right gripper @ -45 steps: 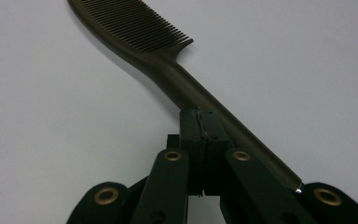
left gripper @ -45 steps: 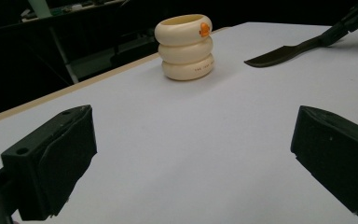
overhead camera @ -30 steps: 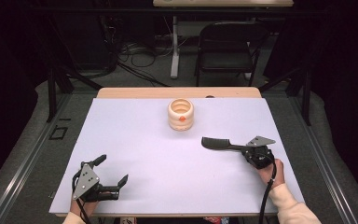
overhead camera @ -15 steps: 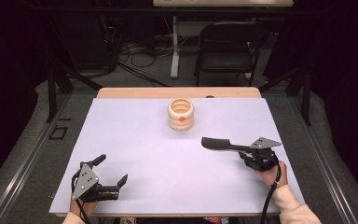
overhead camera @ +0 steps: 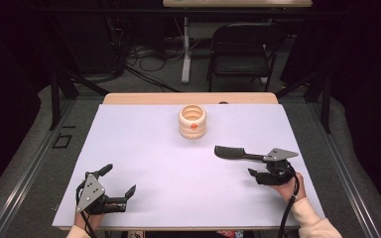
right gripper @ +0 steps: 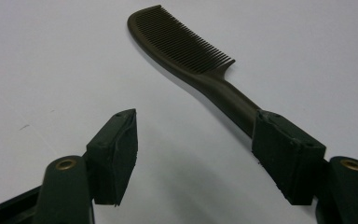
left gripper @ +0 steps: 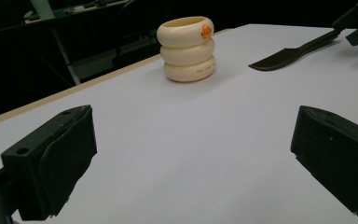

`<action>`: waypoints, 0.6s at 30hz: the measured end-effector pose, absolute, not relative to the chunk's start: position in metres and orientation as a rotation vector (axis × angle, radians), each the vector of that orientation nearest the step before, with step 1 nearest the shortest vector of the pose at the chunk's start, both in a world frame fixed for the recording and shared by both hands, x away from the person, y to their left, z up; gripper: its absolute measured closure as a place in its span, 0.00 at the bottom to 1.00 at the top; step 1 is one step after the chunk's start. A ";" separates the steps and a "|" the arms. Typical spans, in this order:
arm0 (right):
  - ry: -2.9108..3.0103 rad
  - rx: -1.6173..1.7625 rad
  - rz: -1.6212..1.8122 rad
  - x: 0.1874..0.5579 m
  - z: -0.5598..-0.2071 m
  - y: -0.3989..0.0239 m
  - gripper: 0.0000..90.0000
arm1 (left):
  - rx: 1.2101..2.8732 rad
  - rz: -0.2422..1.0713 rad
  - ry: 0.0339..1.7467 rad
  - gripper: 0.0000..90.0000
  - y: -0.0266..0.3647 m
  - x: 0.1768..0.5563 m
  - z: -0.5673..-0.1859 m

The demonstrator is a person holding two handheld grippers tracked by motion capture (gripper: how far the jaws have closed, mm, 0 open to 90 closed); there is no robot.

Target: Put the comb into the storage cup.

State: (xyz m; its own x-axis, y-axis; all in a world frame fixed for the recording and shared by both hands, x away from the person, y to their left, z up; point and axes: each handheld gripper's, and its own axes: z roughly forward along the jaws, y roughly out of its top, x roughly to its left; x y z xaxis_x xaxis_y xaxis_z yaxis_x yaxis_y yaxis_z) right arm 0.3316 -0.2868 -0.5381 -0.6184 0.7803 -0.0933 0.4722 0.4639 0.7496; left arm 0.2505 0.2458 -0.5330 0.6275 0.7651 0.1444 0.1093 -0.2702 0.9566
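Observation:
A dark comb point(overhead camera: 233, 152) lies flat on the white table, right of centre, with its teeth end pointing left. My right gripper point(overhead camera: 258, 167) sits at the comb's handle end. It is open, and its jaws have just been opening. In the right gripper view the comb point(right gripper: 186, 51) runs up and away, and its handle ends at one pad point(right gripper: 286, 156). Bare table shows in the gap of the right gripper point(right gripper: 198, 149). My left gripper point(overhead camera: 120, 179) rests open near the front left edge, holding nothing, and between its jaws the left gripper point(left gripper: 191, 154) shows only table.
A cream ringed cup point(overhead camera: 192, 121) with an orange mark stands upright at the back middle of the table point(overhead camera: 144, 139), far from both grippers. The left gripper view shows the same cup point(left gripper: 187, 48). A folding chair point(overhead camera: 240, 44) and cables lie beyond the table's far edge.
The right gripper's jaws were shut on the comb's handle and now stand apart. The comb has stayed where it was. The left gripper has not moved.

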 end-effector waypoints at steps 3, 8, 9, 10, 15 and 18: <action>2.310 1.028 0.968 0.331 -0.538 -0.285 0.27 | 1.753 0.751 0.714 0.00 0.246 0.251 -0.533; 2.351 0.999 0.953 0.330 -0.536 -0.281 0.21 | 1.751 0.750 0.715 0.00 0.246 0.250 -0.533; 2.352 0.996 0.951 0.330 -0.537 -0.280 0.19 | 1.751 0.750 0.715 0.00 0.246 0.250 -0.533; 2.361 0.996 0.942 0.330 -0.537 -0.278 0.18 | 1.751 0.751 0.715 0.00 0.246 0.250 -0.533; 2.395 0.961 0.914 0.330 -0.536 -0.273 0.15 | 1.750 0.754 0.717 0.00 0.246 0.250 -0.533; 2.404 0.939 0.899 0.331 -0.535 -0.271 0.12 | 1.748 0.752 0.719 0.00 0.247 0.250 -0.533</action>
State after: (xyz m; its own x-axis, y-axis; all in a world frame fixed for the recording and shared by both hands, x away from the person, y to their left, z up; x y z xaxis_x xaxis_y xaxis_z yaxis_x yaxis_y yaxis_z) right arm 0.3309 -0.2713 -0.5348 -0.6913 0.7102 -0.1332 0.4485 0.5661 0.6916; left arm 0.2505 0.2467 -0.5329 0.6212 0.7703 0.1436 0.1089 -0.2663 0.9577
